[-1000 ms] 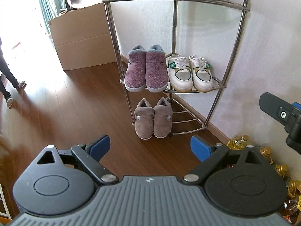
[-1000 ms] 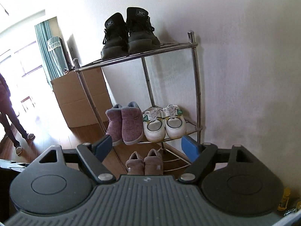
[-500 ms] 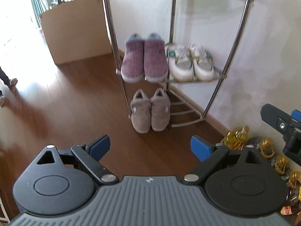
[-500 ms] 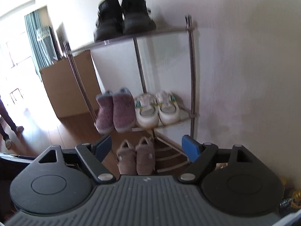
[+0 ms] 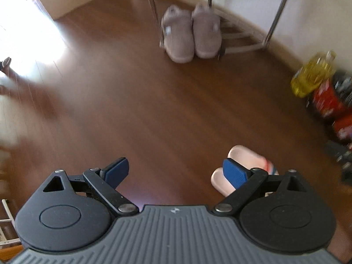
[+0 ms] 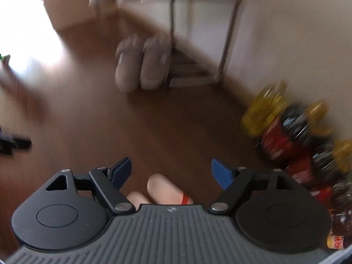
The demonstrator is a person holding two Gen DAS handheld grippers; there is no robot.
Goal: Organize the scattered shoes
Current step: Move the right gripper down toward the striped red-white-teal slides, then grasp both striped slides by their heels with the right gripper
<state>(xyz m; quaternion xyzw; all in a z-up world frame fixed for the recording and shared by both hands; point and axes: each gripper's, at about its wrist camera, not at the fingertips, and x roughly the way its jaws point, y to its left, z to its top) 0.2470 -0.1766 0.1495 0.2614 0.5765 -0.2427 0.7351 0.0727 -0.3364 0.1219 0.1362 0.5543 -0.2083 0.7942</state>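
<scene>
The pink slippers (image 6: 162,189) were seen between the right tongs (image 6: 171,171), closing but untouched; beside the released left tongs' (image 5: 176,171) right finger in the other view.

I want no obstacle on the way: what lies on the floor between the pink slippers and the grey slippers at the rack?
Only bare wooden floor lies between the pink slippers and the grey slippers, as the left wrist view shows.
</scene>
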